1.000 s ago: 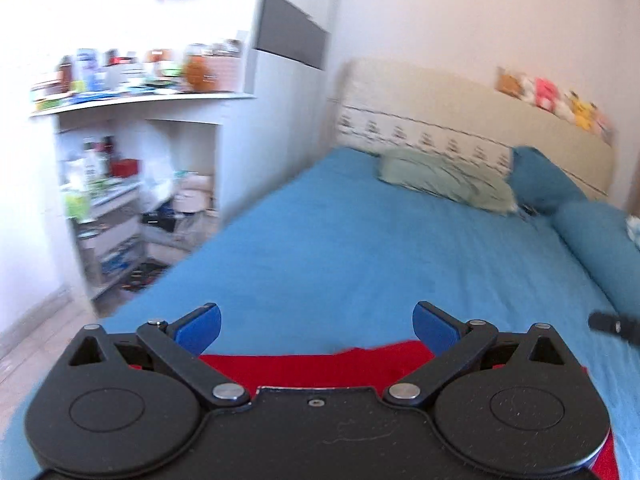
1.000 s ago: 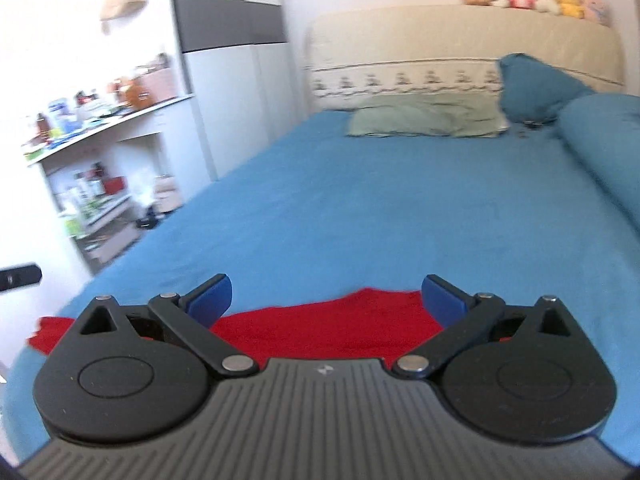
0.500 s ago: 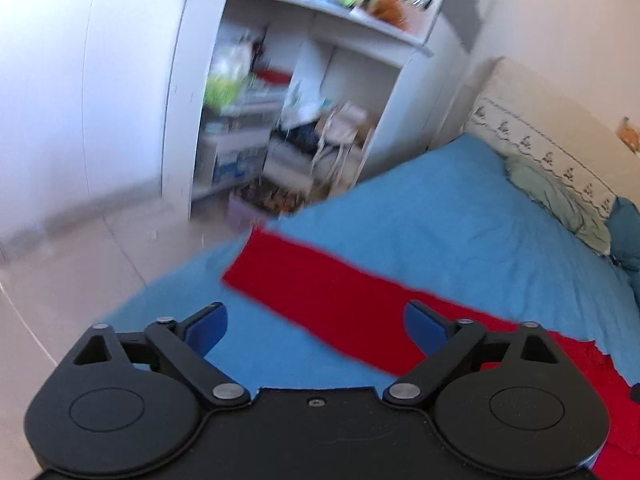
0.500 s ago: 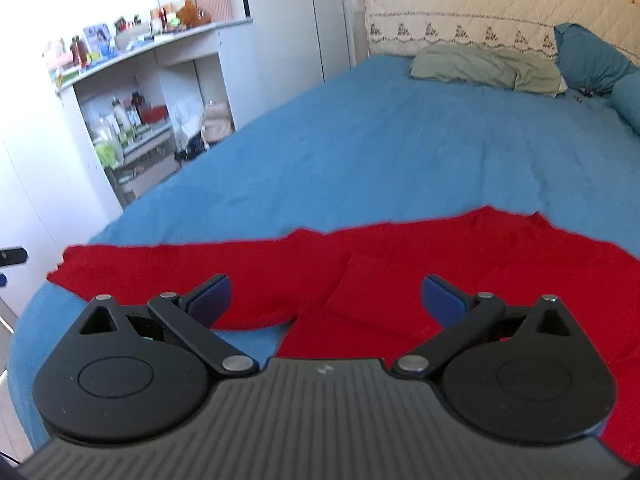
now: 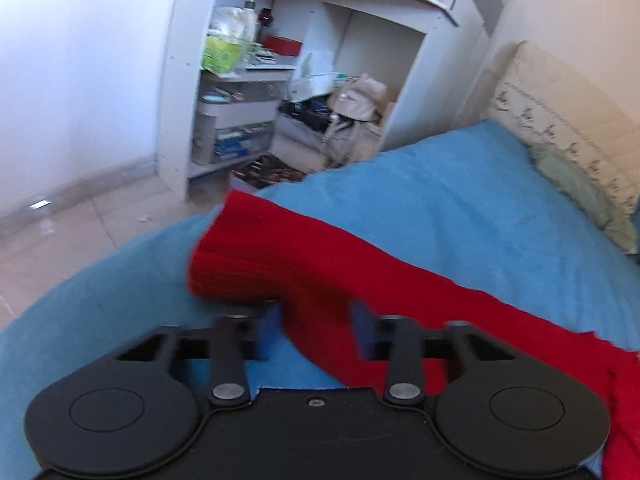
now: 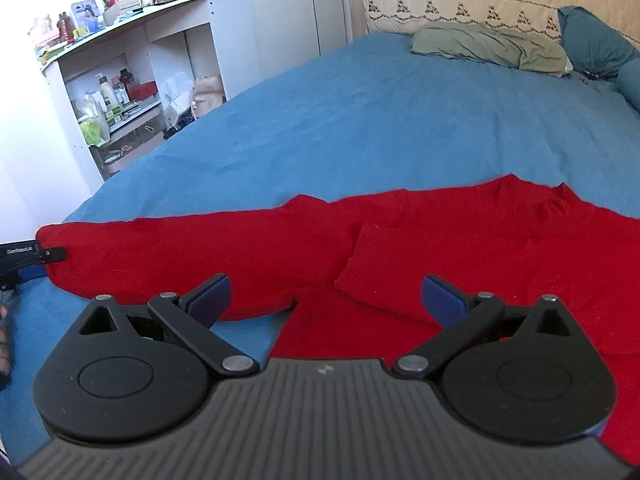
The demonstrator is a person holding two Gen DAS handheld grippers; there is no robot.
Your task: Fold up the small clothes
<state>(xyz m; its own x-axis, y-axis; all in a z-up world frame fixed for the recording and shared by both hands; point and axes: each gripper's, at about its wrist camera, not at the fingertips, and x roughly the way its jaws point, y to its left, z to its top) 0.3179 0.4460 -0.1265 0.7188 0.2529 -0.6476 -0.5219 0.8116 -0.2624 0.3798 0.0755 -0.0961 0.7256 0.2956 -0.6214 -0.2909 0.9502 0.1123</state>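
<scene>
A red knitted garment lies spread across the near end of the blue bed, one long sleeve stretched toward the bed's left edge. My left gripper is closing at that sleeve's end; the red cloth fills the narrow gap between its blue pads and bunches up beside them. The right wrist view shows the left gripper's tip at the sleeve's cuff. My right gripper hangs open just above the garment's body. A folded red flap lies between its fingers, untouched.
A white shelf unit crammed with bottles and bags stands left of the bed, with tiled floor in front of it. A green pillow and blue cushions lie at the headboard. Part of a hand shows at the left edge.
Both grippers dropped from looking along the bed down to the red garment. The left swung toward the sleeve's end and its jaws narrowed from wide open onto the cloth. The right stayed open.
</scene>
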